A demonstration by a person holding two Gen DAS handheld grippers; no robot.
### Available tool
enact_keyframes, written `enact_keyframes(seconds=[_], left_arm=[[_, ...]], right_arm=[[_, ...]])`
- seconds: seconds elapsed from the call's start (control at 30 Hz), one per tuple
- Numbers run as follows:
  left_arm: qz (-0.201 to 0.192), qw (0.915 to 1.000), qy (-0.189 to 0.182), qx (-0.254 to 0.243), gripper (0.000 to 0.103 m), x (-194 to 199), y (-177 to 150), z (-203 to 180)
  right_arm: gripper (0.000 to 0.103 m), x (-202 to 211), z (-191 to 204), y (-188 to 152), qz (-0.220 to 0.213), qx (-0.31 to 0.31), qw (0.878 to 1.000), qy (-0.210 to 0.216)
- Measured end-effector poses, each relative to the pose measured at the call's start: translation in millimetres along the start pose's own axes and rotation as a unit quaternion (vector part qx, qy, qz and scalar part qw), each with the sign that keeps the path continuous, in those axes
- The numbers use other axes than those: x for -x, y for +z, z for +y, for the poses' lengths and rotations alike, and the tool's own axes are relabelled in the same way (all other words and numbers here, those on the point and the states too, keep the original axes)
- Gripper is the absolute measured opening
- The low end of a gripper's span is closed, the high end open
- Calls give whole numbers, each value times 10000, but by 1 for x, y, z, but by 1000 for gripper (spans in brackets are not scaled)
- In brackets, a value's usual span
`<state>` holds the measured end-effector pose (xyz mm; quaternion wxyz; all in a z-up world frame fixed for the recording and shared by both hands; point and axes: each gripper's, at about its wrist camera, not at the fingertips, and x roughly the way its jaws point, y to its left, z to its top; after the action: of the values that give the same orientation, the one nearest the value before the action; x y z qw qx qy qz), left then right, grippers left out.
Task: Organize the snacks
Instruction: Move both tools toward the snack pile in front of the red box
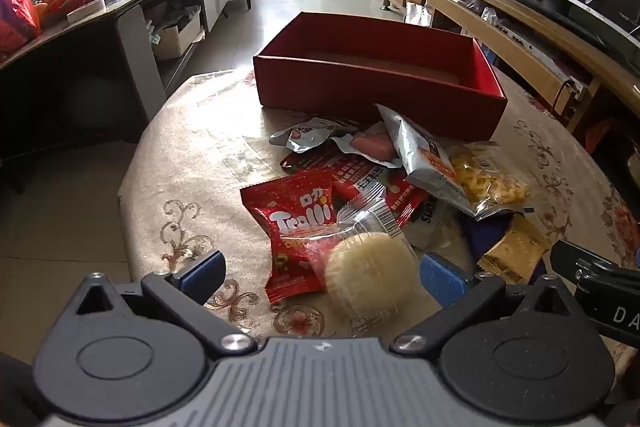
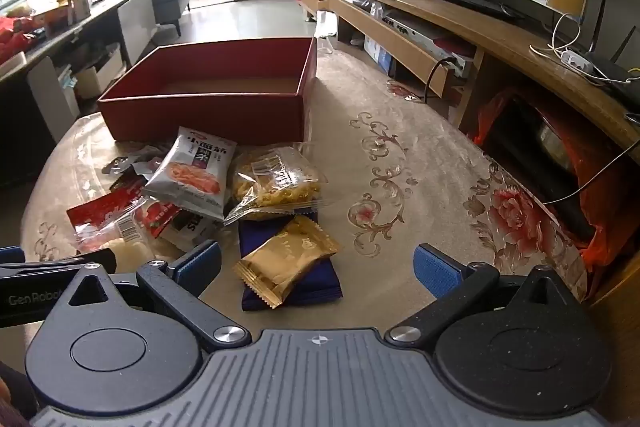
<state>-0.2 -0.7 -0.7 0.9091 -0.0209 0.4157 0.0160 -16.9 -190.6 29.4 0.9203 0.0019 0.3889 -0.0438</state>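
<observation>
A pile of snack packets lies on the round table in front of an open red box (image 1: pixel 376 83) (image 2: pixel 208 107) with nothing inside. My left gripper (image 1: pixel 322 273) hangs open over a clear-wrapped round pastry (image 1: pixel 370 267) and a red Trolli bag (image 1: pixel 298 227), touching neither. My right gripper (image 2: pixel 318 263) is open above a gold packet (image 2: pixel 286 263) lying on a dark blue packet (image 2: pixel 316 285). Behind these lie a silver packet (image 2: pixel 192 173) (image 1: pixel 428 163) and a clear bag of yellow snacks (image 2: pixel 276 185) (image 1: pixel 490 181). Each gripper's side shows in the other's view.
The table (image 2: pixel 400 163) carries a beige floral cloth under clear plastic. A wooden TV stand (image 2: pixel 460 39) with a television runs along the right. A dark side table (image 1: pixel 80 39) with red bags stands left, tiled floor between.
</observation>
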Motion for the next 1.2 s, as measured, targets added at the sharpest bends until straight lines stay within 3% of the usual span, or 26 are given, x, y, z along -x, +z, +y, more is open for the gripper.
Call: enact_keyframes(seconds=[1.2], left_arm=[[212, 9997, 33, -95, 103, -5, -5, -1]], right_arm=[[103, -8, 7, -3, 313, 180, 9993, 107]])
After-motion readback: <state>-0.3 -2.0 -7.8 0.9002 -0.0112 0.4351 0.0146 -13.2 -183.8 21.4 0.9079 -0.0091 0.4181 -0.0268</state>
